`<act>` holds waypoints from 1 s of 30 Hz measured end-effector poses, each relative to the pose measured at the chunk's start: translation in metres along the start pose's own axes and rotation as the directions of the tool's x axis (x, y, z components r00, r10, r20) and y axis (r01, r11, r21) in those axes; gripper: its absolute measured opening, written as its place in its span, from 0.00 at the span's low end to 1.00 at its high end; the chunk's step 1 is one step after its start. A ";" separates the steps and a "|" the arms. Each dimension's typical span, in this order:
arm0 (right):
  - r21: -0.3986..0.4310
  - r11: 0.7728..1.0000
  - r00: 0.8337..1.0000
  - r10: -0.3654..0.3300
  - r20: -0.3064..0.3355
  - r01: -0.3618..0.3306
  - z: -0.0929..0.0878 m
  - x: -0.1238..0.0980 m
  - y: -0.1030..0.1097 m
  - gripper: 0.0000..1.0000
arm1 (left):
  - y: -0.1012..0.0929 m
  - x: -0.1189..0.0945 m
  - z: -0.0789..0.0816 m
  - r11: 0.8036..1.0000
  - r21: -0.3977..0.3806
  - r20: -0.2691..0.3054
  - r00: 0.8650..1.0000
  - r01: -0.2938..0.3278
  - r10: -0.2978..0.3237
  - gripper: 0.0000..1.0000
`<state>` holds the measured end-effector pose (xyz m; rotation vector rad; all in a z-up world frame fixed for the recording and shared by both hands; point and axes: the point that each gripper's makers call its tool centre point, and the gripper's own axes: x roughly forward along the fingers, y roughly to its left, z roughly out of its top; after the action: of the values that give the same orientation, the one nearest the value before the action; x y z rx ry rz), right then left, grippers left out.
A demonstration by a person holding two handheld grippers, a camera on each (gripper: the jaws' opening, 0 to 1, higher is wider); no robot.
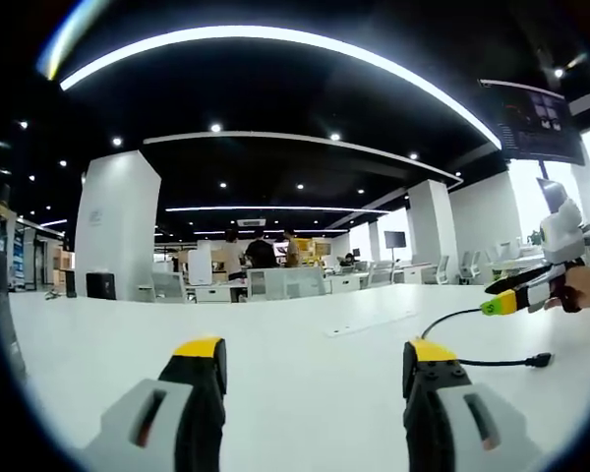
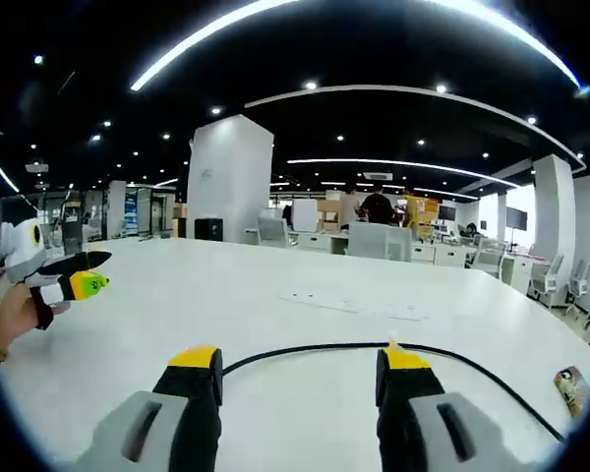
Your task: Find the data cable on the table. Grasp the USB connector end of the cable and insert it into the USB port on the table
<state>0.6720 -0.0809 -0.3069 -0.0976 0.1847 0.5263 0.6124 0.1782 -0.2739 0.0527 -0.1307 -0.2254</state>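
The data cable is a thin black cord lying in a loose arc on the white table, passing just beyond the spread, empty jaws of the right gripper, and in the left gripper view its dark plug end rests at the near right. The left gripper is also parted wide, with nothing between its yellow tips. A flat white strip lies farther out on the table, and beyond it is an open office with white pillars, desks and a black ceiling with curved light bands.
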 end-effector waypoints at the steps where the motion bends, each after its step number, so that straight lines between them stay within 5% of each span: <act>1: 0.003 1.000 1.000 0.009 -0.006 -0.009 -0.001 0.001 0.002 0.63 | 0.000 0.000 0.000 1.000 0.000 -0.001 1.000 0.001 -0.001 0.73; 7: -0.005 0.996 0.993 0.084 -0.082 -0.084 -0.011 0.010 0.020 0.58 | -0.001 0.001 -0.002 1.000 0.000 -0.005 1.000 0.003 -0.003 0.73; 30: 0.012 0.982 0.956 0.185 -0.228 -0.188 -0.039 0.032 0.067 0.48 | -0.002 0.002 -0.003 1.000 -0.014 -0.007 1.000 0.005 -0.005 0.73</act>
<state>0.6591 -0.0128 -0.3540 -0.1512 0.4195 0.7048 0.6141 0.1761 -0.2763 0.0397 -0.1219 -0.2312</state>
